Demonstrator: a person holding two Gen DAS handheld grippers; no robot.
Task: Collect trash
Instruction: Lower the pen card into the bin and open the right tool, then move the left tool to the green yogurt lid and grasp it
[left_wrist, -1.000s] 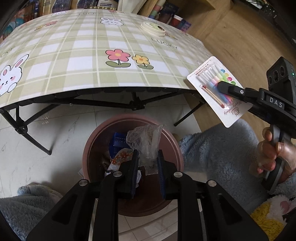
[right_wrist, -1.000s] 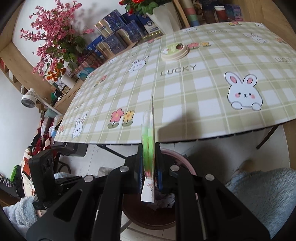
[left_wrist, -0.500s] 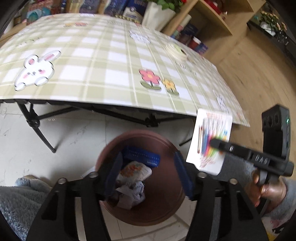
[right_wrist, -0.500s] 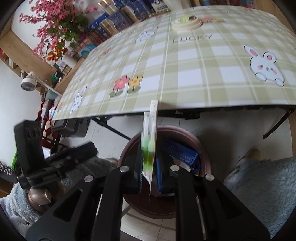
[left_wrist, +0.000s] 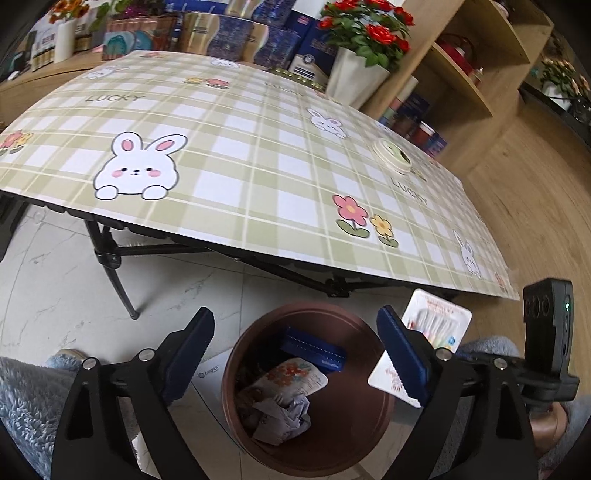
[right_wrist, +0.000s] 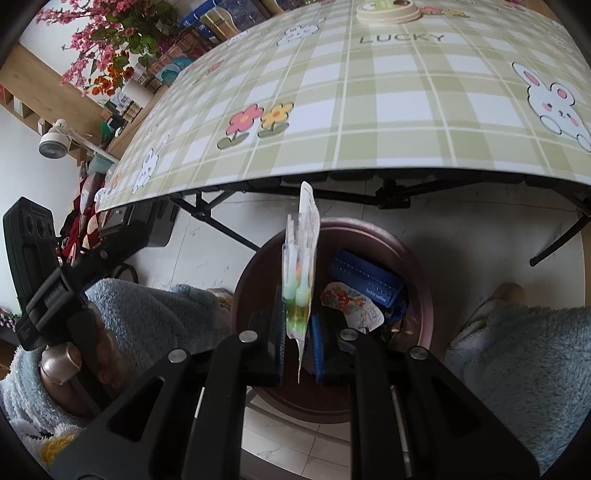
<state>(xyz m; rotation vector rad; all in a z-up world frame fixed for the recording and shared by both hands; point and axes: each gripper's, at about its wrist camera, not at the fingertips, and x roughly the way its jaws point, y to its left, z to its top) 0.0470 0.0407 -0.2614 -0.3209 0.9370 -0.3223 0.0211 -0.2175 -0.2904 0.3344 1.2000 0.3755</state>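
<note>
Since the earlier frame my left gripper (left_wrist: 295, 354) let go of the clear plastic wrapper, which I can't pick out now, and swung up and left, so more of the table (left_wrist: 236, 173) shows.

Left wrist view: jaws wide and opening further, nothing between them, just the brown trash bin (left_wrist: 258, 345) seen below through the gap. Crumpled paper (left_wrist: 284, 413), a flower-print wrapper (left_wrist: 295, 376) and a blue box (left_wrist: 314, 349) lie in the bin. To the right my other hand's blister card (left_wrist: 436, 321) sits near the bin's right rim, partly hidden behind my right finger pad (left_wrist: 400, 350). A round lid (left_wrist: 391, 157) is on the table, not yet collected.

Right wrist view: right gripper (right_wrist: 297, 332) clamped shut on the blister card (right_wrist: 301, 269), gripped near its lower end, card edge-on and standing tall, over the bin (right_wrist: 417, 280), towards its left side. Left gripper (right_wrist: 51, 280) is off to the left, clear of the bin.

Risks, as I judge them: the card is tall and flat and held off-centre, so on release it could catch the rim, tip outwards and slide onto the floor (right_wrist: 218, 251). Its top also sits just under the table edge (right_wrist: 332, 175), so lifting could snag it. Pads might drag the card on opening, flicking it sideways.
</note>
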